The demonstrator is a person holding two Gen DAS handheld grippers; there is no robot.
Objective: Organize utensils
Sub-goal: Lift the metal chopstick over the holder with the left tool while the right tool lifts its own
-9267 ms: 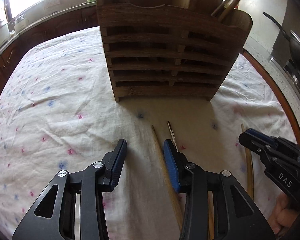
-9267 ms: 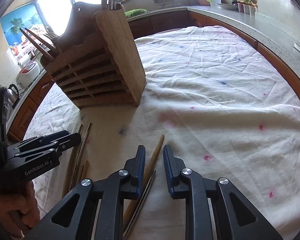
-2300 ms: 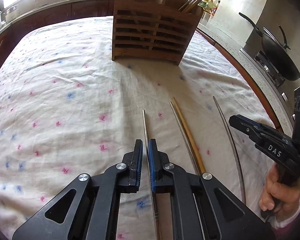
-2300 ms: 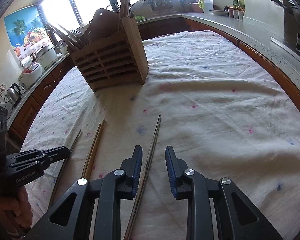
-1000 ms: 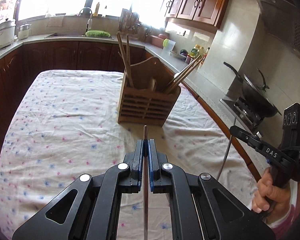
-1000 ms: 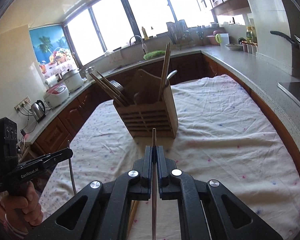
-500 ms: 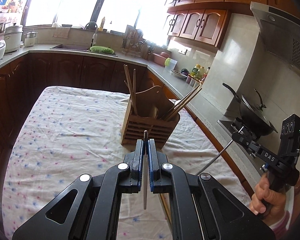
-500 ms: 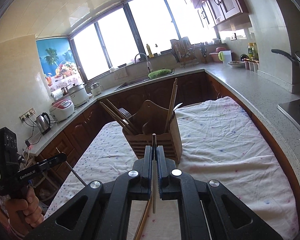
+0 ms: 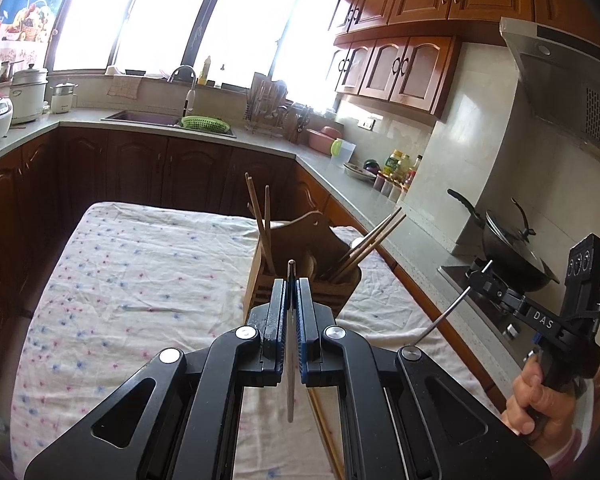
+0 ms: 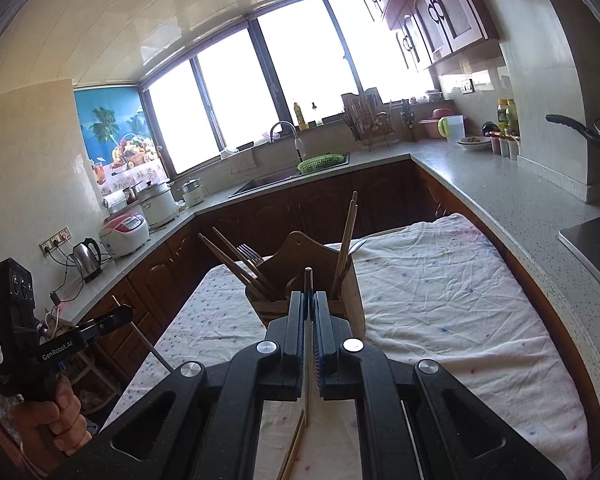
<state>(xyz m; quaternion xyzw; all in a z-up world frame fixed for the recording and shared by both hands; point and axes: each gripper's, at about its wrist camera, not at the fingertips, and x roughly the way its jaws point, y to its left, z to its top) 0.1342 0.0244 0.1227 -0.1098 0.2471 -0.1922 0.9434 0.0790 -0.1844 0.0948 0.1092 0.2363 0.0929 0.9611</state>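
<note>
Claws (image 9: 291, 292) (image 10: 308, 304) — 2 chopsticks (image 9: 290, 360) (image 10: 307, 360) clamped

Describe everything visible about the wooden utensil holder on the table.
The wooden utensil holder is a light brown, bamboo-looking box with slatted openings low on its front and a taller curved back panel with a small hole. It stands upright on the floral tablecloth. Wooden chopsticks lean out of both end compartments, a fork stands at one end, and a spoon bowl shows at the other. Neither gripper touches it.
</note>
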